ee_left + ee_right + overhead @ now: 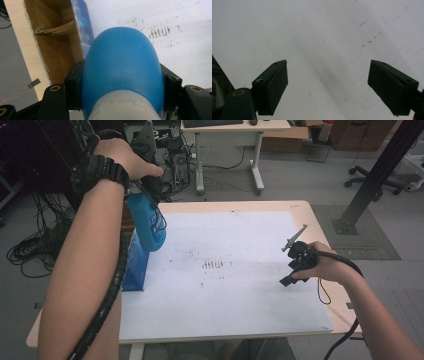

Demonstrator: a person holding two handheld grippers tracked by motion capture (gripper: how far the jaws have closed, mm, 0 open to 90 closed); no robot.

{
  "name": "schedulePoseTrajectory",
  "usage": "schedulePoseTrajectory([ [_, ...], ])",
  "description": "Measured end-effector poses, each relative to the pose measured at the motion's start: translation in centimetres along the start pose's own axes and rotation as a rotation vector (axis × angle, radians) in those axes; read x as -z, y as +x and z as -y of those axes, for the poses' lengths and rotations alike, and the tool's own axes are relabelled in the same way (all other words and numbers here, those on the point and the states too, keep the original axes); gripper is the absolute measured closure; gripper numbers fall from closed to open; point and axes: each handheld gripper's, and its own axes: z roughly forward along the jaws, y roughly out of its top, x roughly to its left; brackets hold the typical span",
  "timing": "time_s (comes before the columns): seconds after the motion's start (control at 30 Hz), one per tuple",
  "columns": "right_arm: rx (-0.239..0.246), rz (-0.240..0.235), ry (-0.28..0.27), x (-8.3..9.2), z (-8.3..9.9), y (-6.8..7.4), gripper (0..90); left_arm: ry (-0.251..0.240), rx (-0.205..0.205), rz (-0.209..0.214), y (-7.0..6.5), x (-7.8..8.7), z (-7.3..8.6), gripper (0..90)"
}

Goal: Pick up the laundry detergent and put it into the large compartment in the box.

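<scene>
While the left gripper (148, 195) clenches its jaws around a rounded blue plastic bottle (148, 224), hanging it bottom-down above the open blue cardboard box (135, 265) at the bench's (300, 210) left edge, apparently for packing, the right gripper (295, 265) waits near right, jaws released.

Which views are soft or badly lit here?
High view: even light, sharp, but dim at the top left behind the left gripper. Left gripper view: the blue bottle is too close and soft, while the open box behind stays clearer. Right gripper view: right gripper jaws dark, broad soft shadow across the white sheet.
</scene>
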Motion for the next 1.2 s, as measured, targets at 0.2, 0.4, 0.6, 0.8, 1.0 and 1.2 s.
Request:
schedulePoseTrajectory([
  [0.2,0.001,-0.001,0.003,-0.1,0.0,0.0,16.7,-0.010,0.008,0.011,0.7,0.0,0.1,37.4],
  [0.4,-0.003,-0.001,0.001,-0.1,-0.1,0.0,16.7,-0.012,0.014,0.005,1.1,0.1,0.1,37.3],
  [0.6,-0.006,-0.002,0.001,-0.1,0.0,0.0,16.7,-0.013,0.023,0.012,1.7,-0.2,0.1,37.3],
  [0.8,-0.009,-0.003,0.003,-0.2,0.1,0.0,16.7,-0.011,0.039,0.013,2.4,-0.5,0.2,37.3],
  [1.0,-0.014,-0.001,0.002,-0.1,0.1,-0.1,16.7,-0.016,0.067,0.015,3.3,-0.3,0.4,37.3],
  [1.2,-0.015,-0.001,0.006,-0.1,0.0,0.0,16.7,-0.025,0.096,0.019,4.3,0.0,0.7,37.4],
])
